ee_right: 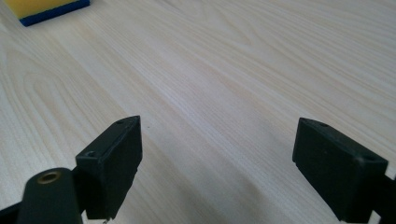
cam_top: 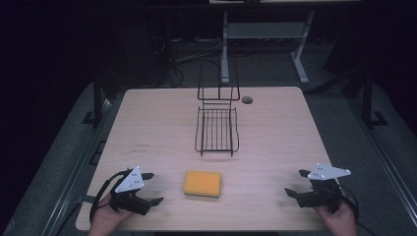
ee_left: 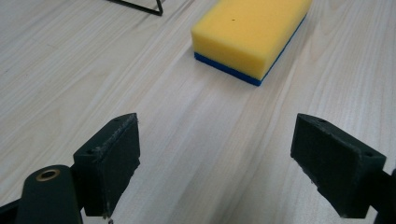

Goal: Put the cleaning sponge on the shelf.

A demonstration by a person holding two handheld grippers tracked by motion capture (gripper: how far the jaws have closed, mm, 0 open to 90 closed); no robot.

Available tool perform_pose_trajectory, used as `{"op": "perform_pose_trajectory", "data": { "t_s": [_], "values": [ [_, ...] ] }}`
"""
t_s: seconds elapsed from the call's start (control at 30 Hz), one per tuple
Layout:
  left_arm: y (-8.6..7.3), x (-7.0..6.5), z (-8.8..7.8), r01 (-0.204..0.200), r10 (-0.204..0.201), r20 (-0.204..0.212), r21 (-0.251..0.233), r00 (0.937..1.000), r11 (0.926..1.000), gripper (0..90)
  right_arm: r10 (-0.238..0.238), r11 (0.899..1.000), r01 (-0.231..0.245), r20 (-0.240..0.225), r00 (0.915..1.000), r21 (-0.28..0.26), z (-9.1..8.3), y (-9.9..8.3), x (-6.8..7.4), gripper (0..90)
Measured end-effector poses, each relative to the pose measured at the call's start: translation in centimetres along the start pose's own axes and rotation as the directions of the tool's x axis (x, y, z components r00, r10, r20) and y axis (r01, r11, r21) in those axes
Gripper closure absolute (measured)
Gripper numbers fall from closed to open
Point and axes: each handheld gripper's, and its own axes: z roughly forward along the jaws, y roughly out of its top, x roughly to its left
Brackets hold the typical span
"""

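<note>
A yellow sponge (cam_top: 202, 183) with a blue underside lies flat on the light wooden table (cam_top: 275, 137), near the front middle. My left gripper (cam_top: 152, 189) rests low at the front left, open, its jaws pointing toward the sponge (ee_left: 250, 32) with bare wood between them. At the front right my right gripper (cam_top: 297, 183) is also open and holds nothing. In the right gripper view a corner of the sponge (ee_right: 46, 10) sits at the top left, well ahead of my right gripper (ee_right: 217, 158). My left gripper (ee_left: 215, 161) is a short way from the sponge.
A black wire rack (cam_top: 217, 129) with a tall looped back stands at the table's middle, behind the sponge. A round cable hole (cam_top: 247, 100) is at the back edge. A hand (cam_top: 105, 220) holds each gripper at the front edge.
</note>
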Motion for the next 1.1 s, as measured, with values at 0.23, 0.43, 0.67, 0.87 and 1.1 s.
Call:
{"op": "perform_pose_trajectory", "data": {
  "t_s": [0.23, 0.43, 0.67, 0.87, 1.1],
  "values": [
    [0.6, 0.0, 0.8, -0.032, 0.031, 0.038, 0.033, 0.9988, 0.9989, 15.1, -0.009, 1.0, 0.009, -0.001, 1.0, 0.002, 0.0, 0.3, 0.4, 15.3],
    [1.1, 0.2, 1.3, -0.046, 0.042, 0.062, 0.059, 0.9972, 0.9972, 15.1, -0.022, 1.0, 0.022, -0.013, 0.9997, 0.017, 0.4, 0.5, 0.6, 15.3],
    [2.5, 0.2, 1.6, -0.077, 0.072, 0.074, 0.069, 0.9947, 0.9946, 15.0, -0.021, 1.0, 0.022, -0.022, 0.9995, 0.022, 0.4, 0.5, 0.7, 15.3],
    [3.5, 0.4, 2.0, -0.101, 0.092, 0.096, 0.088, 0.9912, 0.991, 15.1, -0.03, 0.999, 0.031, -0.025, 0.9992, 0.028, 0.6, 0.6, 0.7, 15.3],
    [4.4, 0.6, 2.6, -0.123, 0.11, 0.119, 0.106, 0.9867, 0.9867, 15.0, -0.036, 0.999, 0.037, -0.032, 0.9988, 0.034, 0.9, 0.9, 0.9, 15.2]
  ]
}}
